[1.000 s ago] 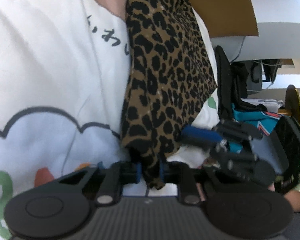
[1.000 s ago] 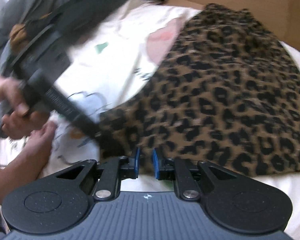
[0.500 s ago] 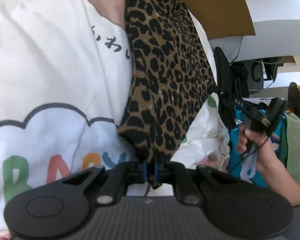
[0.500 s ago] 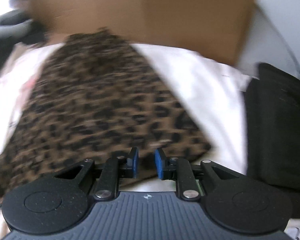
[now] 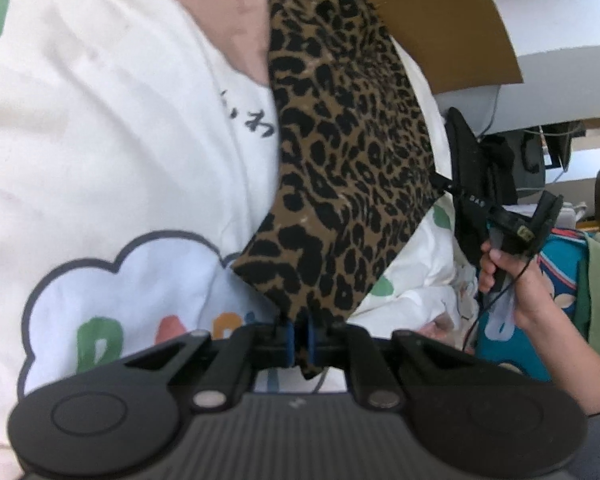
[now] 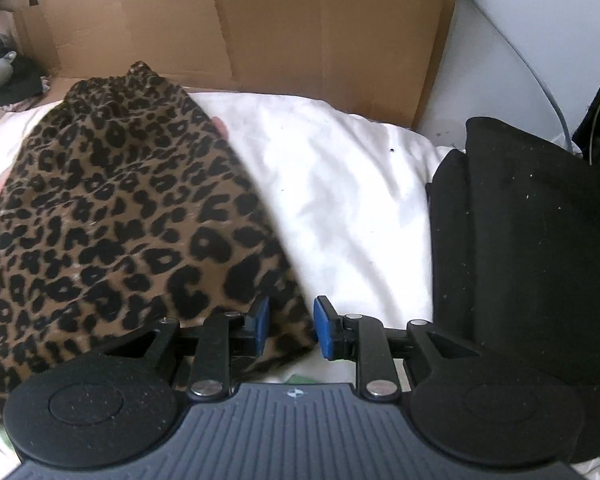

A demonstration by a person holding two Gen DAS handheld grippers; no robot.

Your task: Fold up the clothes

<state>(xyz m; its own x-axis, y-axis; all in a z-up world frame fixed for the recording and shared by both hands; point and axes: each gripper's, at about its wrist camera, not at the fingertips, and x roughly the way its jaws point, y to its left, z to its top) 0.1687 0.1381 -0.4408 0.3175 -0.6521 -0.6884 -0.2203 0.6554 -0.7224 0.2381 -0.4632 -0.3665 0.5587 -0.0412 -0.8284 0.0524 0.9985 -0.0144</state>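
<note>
Leopard-print cloth (image 5: 340,160) is pinched in the left gripper (image 5: 298,338); only the right view shows the right gripper (image 6: 288,326), jaws just parting.

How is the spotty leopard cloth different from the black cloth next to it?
The leopard cloth is brown with black spots; the black cloth is plain, flecked with lint. The leopard cloth is spread out with a corner between the right gripper's open jaws, which have just been opening; the black cloth sits in a neat folded stack, untouched. Both lie on the white bedding.
</note>
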